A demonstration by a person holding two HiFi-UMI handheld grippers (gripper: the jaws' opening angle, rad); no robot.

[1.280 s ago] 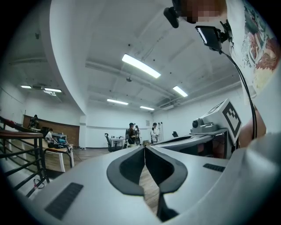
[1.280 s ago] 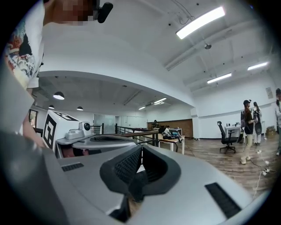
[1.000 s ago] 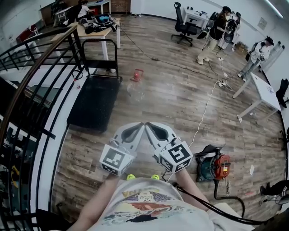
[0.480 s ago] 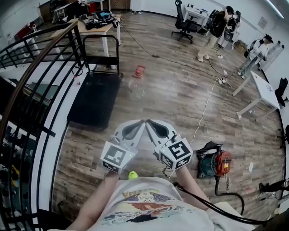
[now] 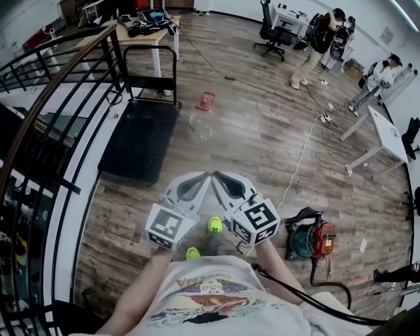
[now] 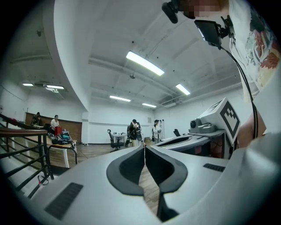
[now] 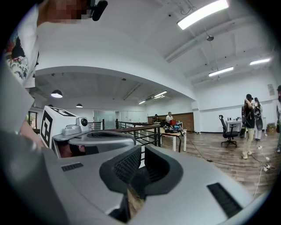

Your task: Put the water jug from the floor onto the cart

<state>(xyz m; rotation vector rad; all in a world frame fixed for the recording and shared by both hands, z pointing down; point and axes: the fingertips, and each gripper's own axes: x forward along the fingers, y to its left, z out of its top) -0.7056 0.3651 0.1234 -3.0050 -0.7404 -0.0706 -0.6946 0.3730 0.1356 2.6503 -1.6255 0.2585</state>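
Water jug [image 5: 201,123] (clear, with a red cap) stood upright on the plank floor [image 5: 262,151], just right of the black cart [image 5: 134,144] near its handle end, and well ahead of my tongs. I saw the left gripper [image 6: 144,148] pinched fully together with nothing between its jaws. The right gripper [image 7: 142,149] was likewise closed and empty. Both were held side by side, tips nearly touching.

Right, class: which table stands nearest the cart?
The wood-topped table cluttered with gear, right behind the cart; the white table and white desk stand across the room.
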